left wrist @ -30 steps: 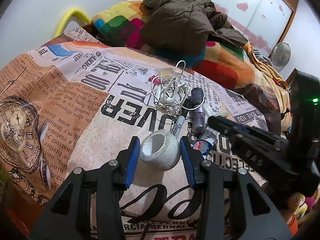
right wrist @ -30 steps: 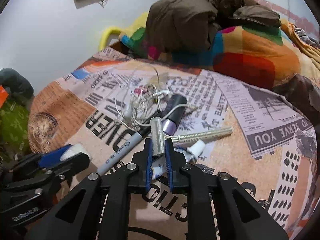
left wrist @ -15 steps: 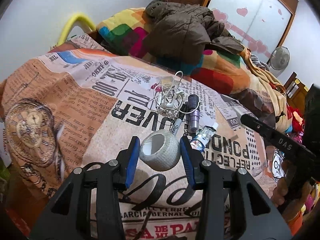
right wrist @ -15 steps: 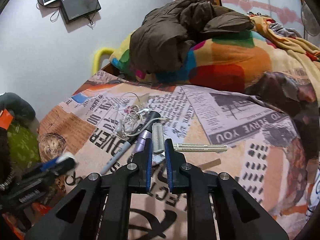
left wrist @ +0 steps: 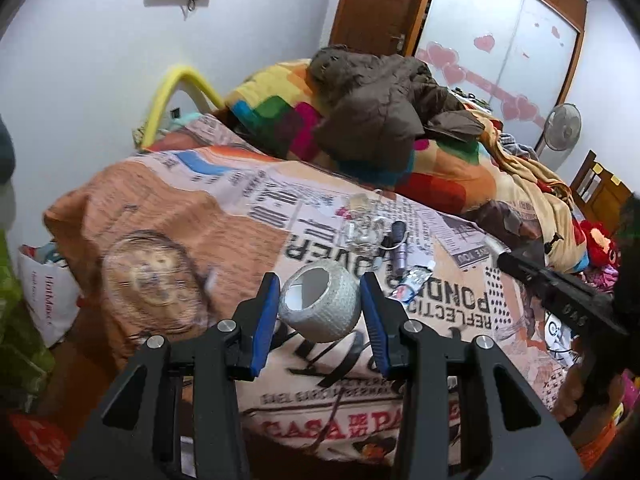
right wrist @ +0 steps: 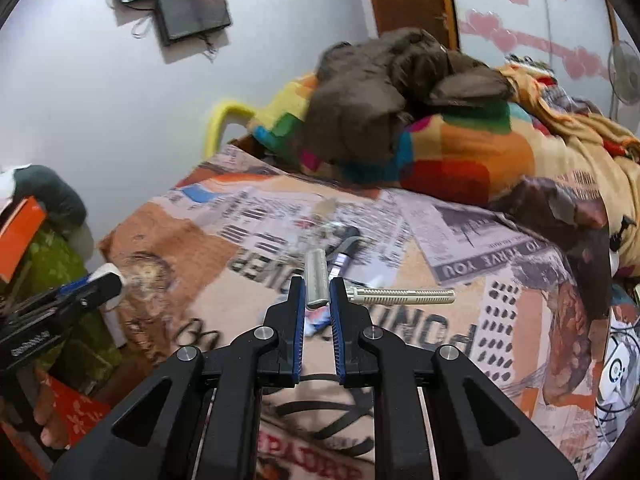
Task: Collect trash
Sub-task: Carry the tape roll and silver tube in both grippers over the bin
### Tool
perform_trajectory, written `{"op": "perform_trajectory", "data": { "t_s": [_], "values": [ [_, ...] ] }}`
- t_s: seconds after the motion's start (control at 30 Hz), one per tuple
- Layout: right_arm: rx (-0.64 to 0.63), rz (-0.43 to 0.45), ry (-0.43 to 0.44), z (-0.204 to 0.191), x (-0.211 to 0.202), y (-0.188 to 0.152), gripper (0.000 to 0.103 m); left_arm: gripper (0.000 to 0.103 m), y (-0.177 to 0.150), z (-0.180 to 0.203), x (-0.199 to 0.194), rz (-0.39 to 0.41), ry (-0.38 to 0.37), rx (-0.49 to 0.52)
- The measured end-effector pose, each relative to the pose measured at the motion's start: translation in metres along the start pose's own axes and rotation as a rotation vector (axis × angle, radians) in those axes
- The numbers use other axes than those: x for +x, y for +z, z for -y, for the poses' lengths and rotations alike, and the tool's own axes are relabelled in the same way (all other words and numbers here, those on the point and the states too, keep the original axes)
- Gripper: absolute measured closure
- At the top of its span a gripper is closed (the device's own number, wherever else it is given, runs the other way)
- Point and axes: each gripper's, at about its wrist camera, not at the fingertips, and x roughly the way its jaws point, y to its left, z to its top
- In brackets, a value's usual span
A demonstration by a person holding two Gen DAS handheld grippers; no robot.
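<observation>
Left claw point(left wrist: 319, 307) clamped on a roll of tape point(left wrist: 320, 305), right claw point(right wrist: 317, 300) shut on a razor point(right wrist: 317, 283). Neither binned yet. Marker point(right wrist: 343, 256), tube point(left wrist: 412, 282) and cables point(left wrist: 365, 229) left on the bed point(left wrist: 168, 216).

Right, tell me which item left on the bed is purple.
The purple tube beside the tangled white earphones. The small plastic bottle nearer the grippers is clear with a white cap.

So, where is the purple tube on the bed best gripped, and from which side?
Probably the lower, lilac half of the purple tube, from above, with the jaws across its narrow width. It lies flat on the bed cover, and a white cord crosses its dark upper end.
</observation>
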Motion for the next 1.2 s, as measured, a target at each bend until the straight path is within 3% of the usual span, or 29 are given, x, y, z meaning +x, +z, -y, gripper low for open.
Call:
{"op": "perform_trajectory", "data": {
  "t_s": [0.33, 0.6, 0.87, 1.2],
  "values": [
    [-0.124, 0.064, 0.090, -0.084, -0.041, 0.007, 0.092, 0.062, -0.019, -0.054, -0.073, 0.049, 0.079, -0.044],
    [-0.225, 0.048, 0.165, -0.151, -0.047, -0.006, 0.092, 0.062, -0.036, -0.105, -0.127, 0.099, 0.142, -0.094],
    [-0.328, -0.013, 0.254, -0.217, -0.032, -0.035, 0.092, 0.062, -0.066, -0.162, -0.158, 0.100, 0.224, -0.163],
    [-0.393, -0.175, 0.330, -0.269, 0.005, -0.091, 0.092, 0.062, -0.114, -0.216, -0.157, 0.026, 0.274, -0.238]
  ]
}}
